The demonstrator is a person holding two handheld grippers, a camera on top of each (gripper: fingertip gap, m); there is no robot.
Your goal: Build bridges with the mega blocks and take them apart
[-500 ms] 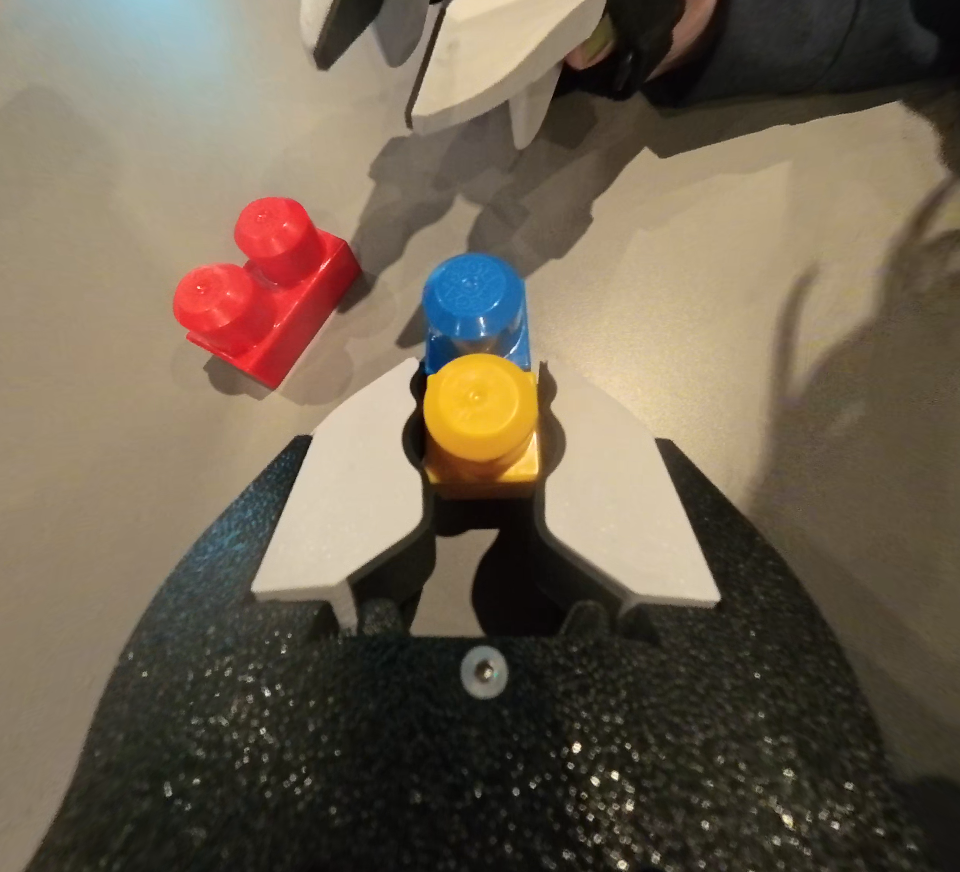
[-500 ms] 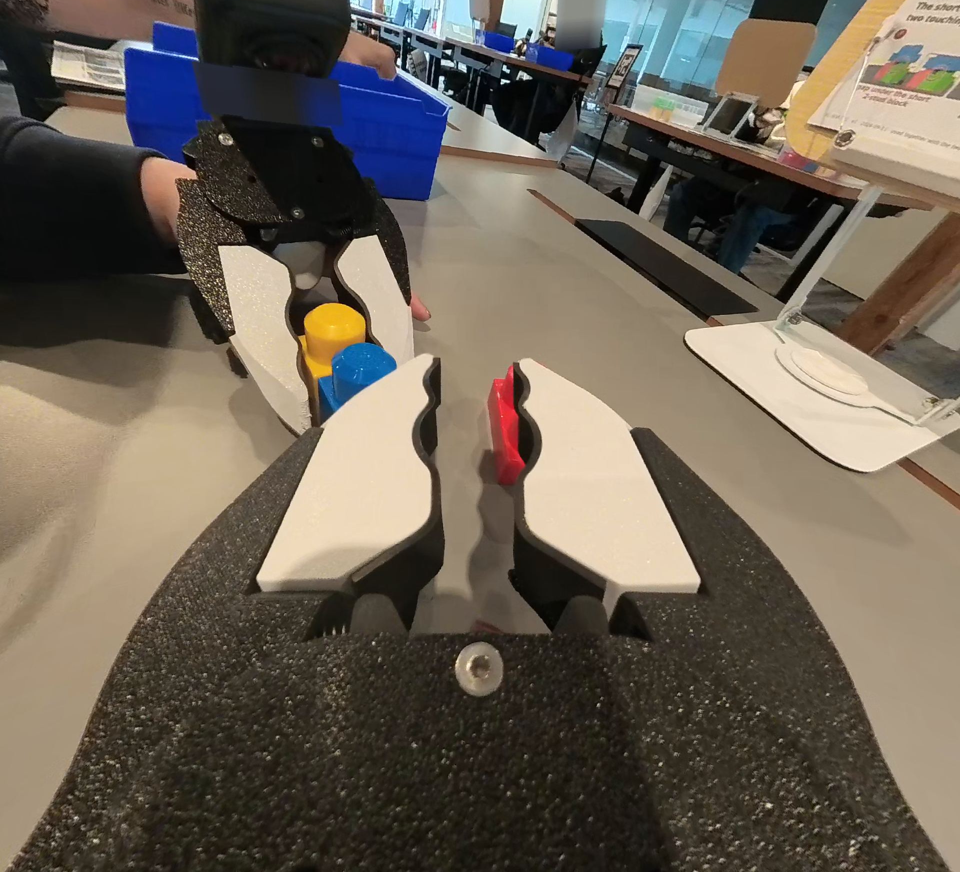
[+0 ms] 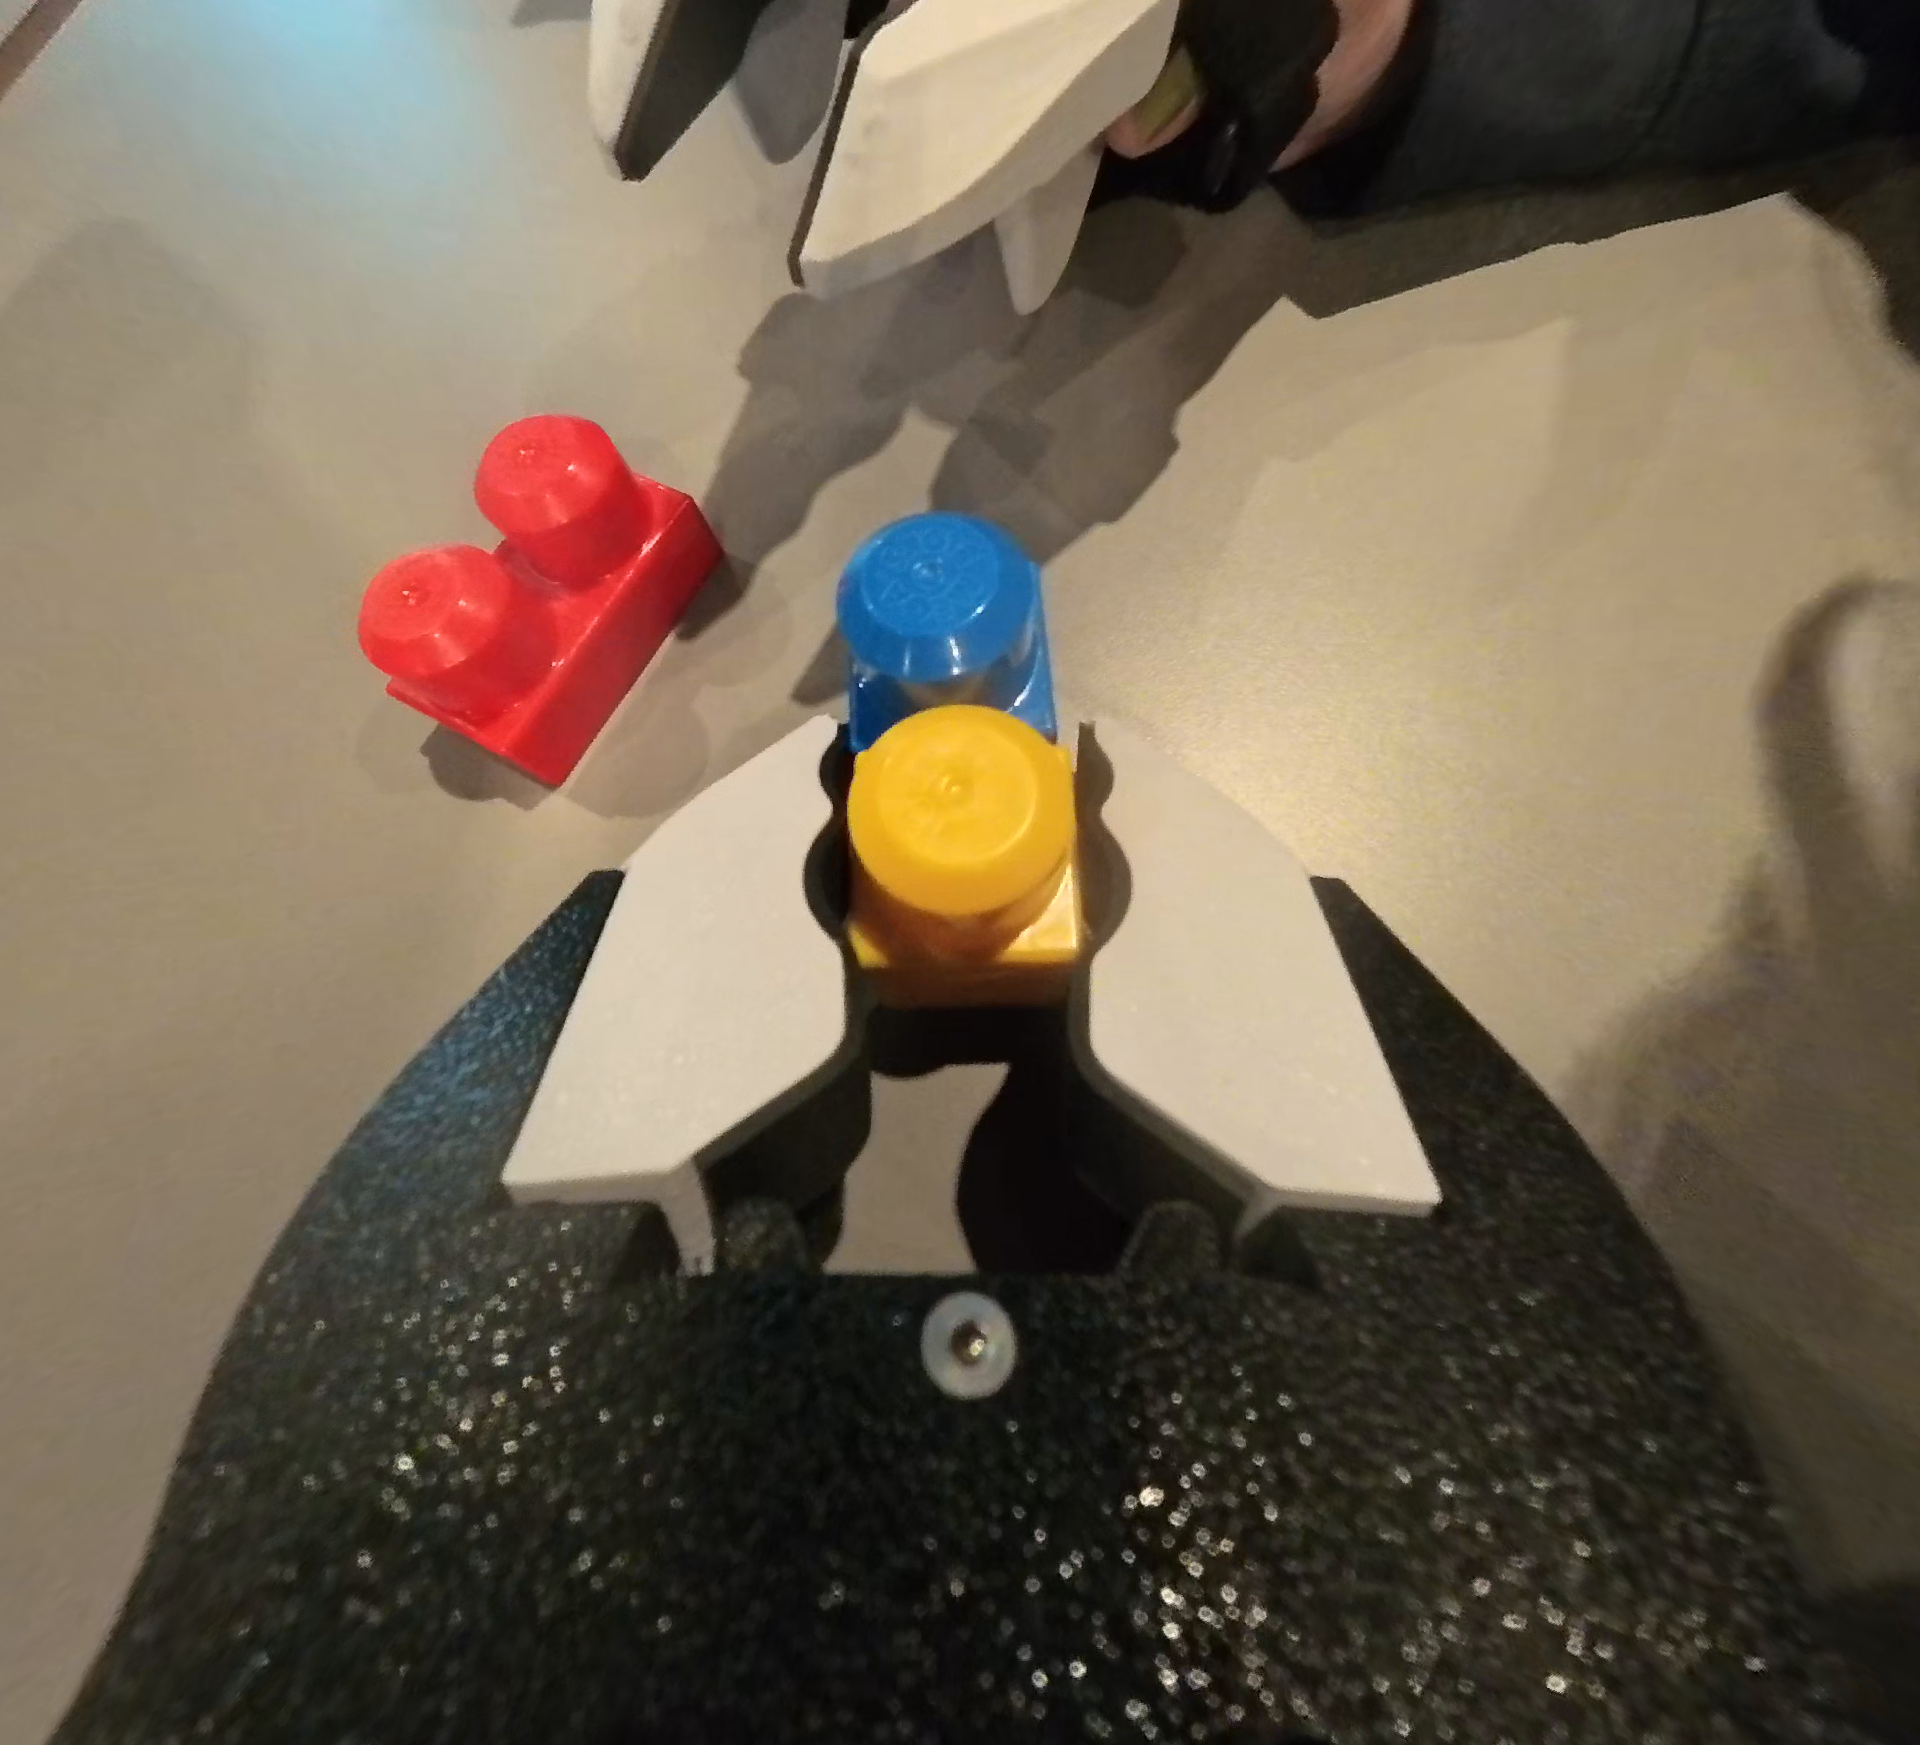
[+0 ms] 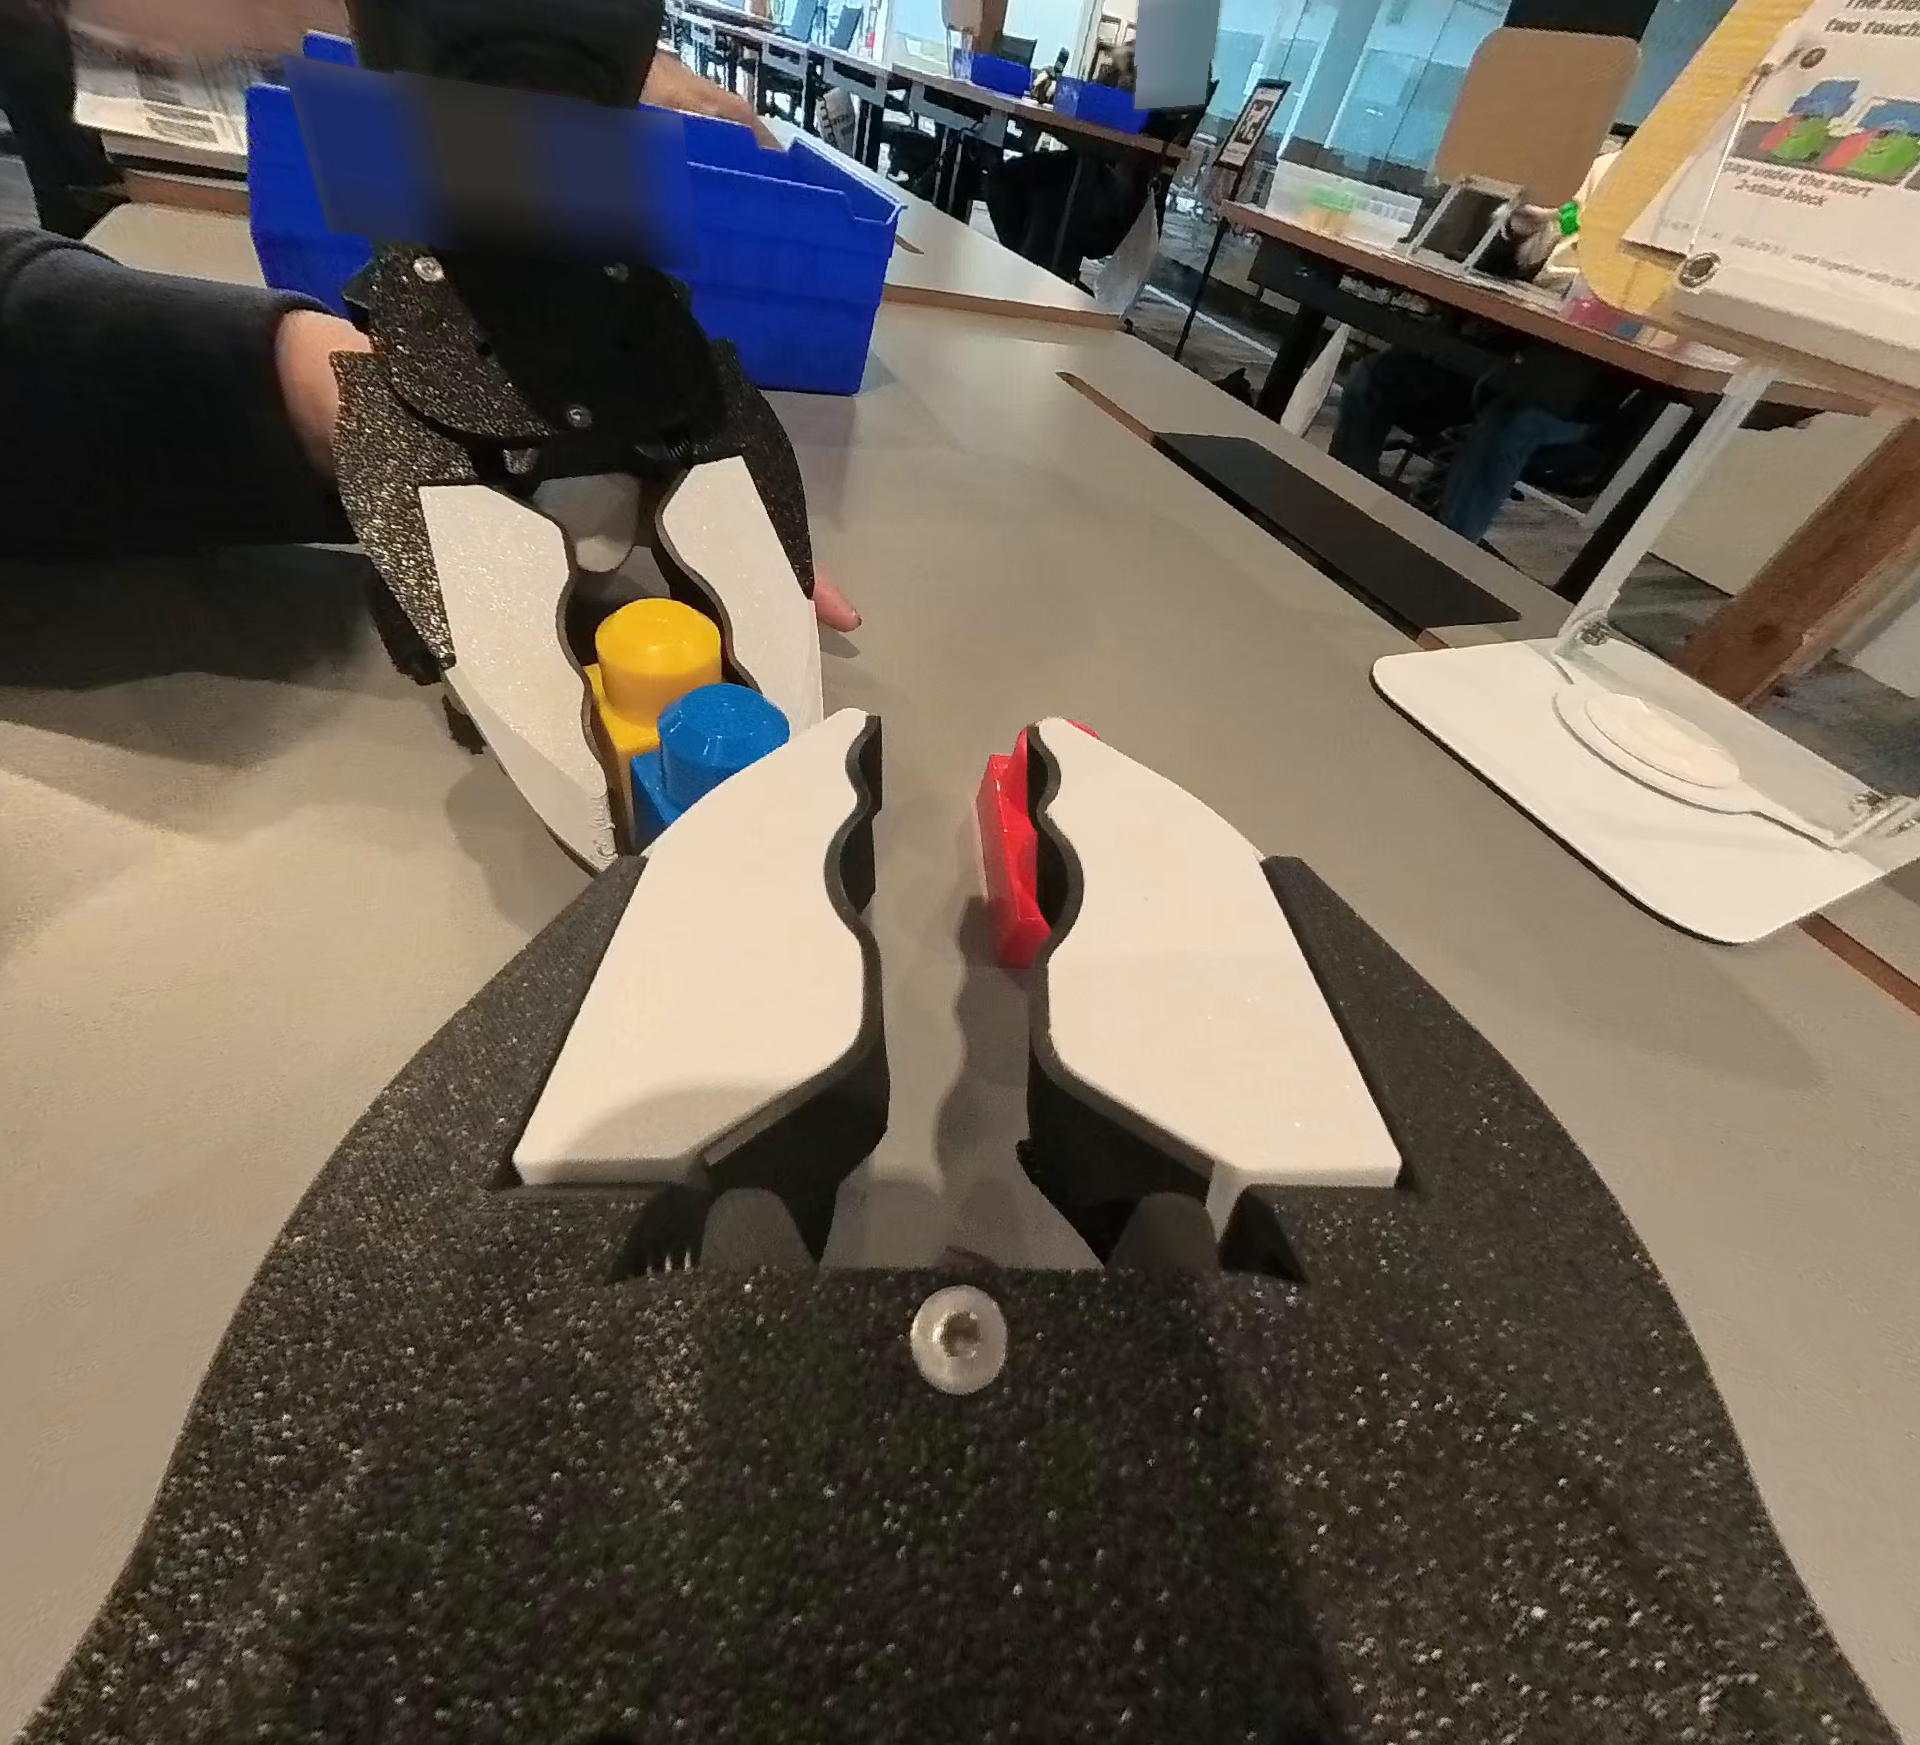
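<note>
Clearly I was at the start of a bridge: my left claw was clenched on the yellow block, the blue block touching it at twelve o'clock, both on the grey tabletop. My right claw hung released and bare above the tabletop, the red block beneath its right finger, at about ten o'clock from the pair in the left view. Next, I judged, it had to centre over the red block, close, and seat it across both studs.
</note>
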